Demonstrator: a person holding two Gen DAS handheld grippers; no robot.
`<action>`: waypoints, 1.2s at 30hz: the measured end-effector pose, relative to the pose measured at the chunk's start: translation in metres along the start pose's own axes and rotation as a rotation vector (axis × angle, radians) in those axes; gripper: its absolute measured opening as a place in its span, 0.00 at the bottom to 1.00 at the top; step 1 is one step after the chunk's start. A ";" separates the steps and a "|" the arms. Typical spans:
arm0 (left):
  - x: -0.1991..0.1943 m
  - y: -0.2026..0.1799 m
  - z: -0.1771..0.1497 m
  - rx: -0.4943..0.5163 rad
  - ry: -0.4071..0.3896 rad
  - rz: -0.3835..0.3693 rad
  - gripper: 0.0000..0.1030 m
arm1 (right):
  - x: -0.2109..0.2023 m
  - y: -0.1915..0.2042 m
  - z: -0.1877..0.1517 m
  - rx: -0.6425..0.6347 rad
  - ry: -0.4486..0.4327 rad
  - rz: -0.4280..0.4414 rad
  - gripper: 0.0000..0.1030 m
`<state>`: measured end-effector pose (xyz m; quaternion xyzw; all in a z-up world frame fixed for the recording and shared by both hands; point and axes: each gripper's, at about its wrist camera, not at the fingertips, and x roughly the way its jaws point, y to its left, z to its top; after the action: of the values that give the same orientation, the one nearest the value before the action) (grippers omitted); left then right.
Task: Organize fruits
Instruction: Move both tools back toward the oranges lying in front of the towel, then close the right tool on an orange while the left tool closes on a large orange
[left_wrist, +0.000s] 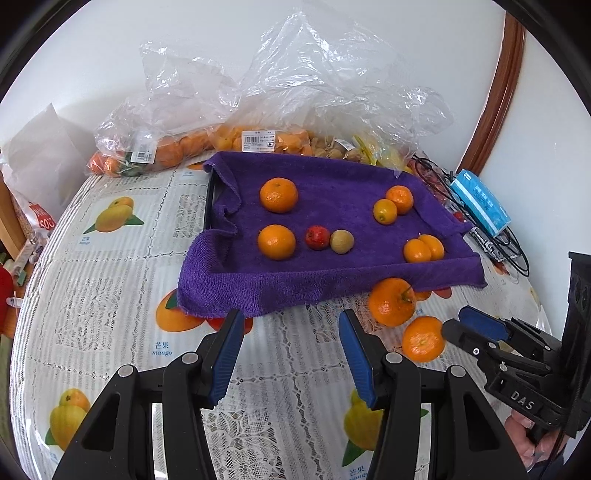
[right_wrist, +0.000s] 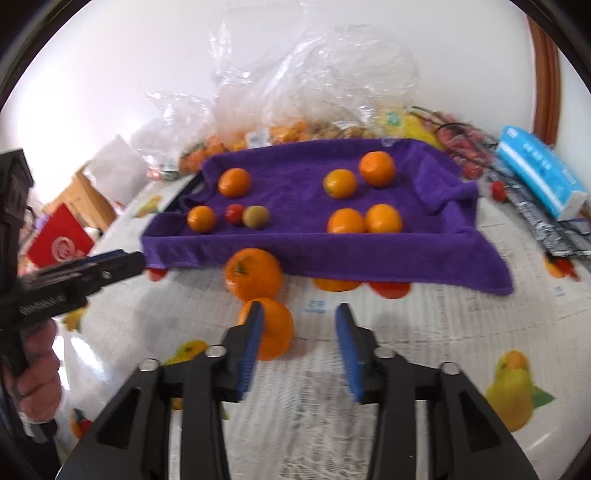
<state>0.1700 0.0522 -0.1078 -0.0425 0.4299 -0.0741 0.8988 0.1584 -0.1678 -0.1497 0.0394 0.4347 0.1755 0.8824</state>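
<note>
Surface carrying near orange (right_wrist: 275, 328) just left of your right gripper (right_wrist: 299, 347), fingers parted, empty; left gripper (left_wrist: 291, 354) idling open, farther off.

On my tablecloth (left_wrist: 110, 295), the word "mango" is printed in blue under two Chinese characters, 芒果, beside a fruit motif; the same pairing recurs under the printed mangoes at far left, too small to read surely. My right gripper (left_wrist: 456, 325) carries raised letters "DAS" on its black body. A red packet (left_wrist: 42, 219) at the left edge shows white letters "SOU", cut off. A white price label (left_wrist: 258, 141) on a bag of oranges (left_wrist: 258, 138) bears a barcode and figures too small to read.
</note>
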 end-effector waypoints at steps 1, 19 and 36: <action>0.000 0.000 0.000 0.002 0.001 0.004 0.49 | 0.002 0.001 0.000 0.001 0.003 0.022 0.45; 0.007 0.009 -0.005 -0.010 0.028 0.041 0.49 | 0.029 0.028 -0.008 -0.049 0.047 0.077 0.33; 0.046 -0.079 -0.005 0.106 0.060 -0.082 0.59 | -0.036 -0.069 -0.027 0.052 -0.033 -0.171 0.32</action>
<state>0.1869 -0.0333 -0.1347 -0.0102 0.4500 -0.1350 0.8827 0.1356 -0.2470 -0.1543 0.0279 0.4261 0.0875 0.9000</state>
